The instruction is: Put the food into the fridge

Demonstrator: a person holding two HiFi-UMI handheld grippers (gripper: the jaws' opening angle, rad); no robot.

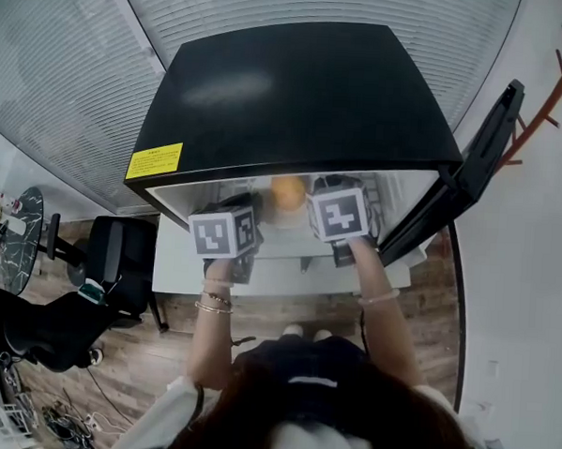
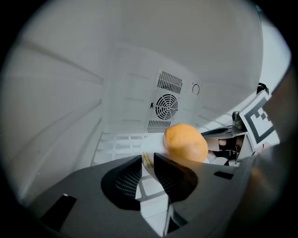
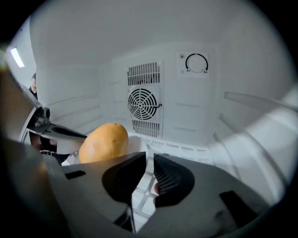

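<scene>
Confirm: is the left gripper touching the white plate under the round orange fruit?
Cannot tell: left gripper view shows the white plate between the left gripper's jaws, contact unclear.

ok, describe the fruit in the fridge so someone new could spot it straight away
Find the black-topped fridge, its door open at the right. Inside, in front of the round fan grille at the back, a white plate carries the fruit. It is the only orange thing there: smooth and egg-shaped, with everything around it white or grey.
</scene>
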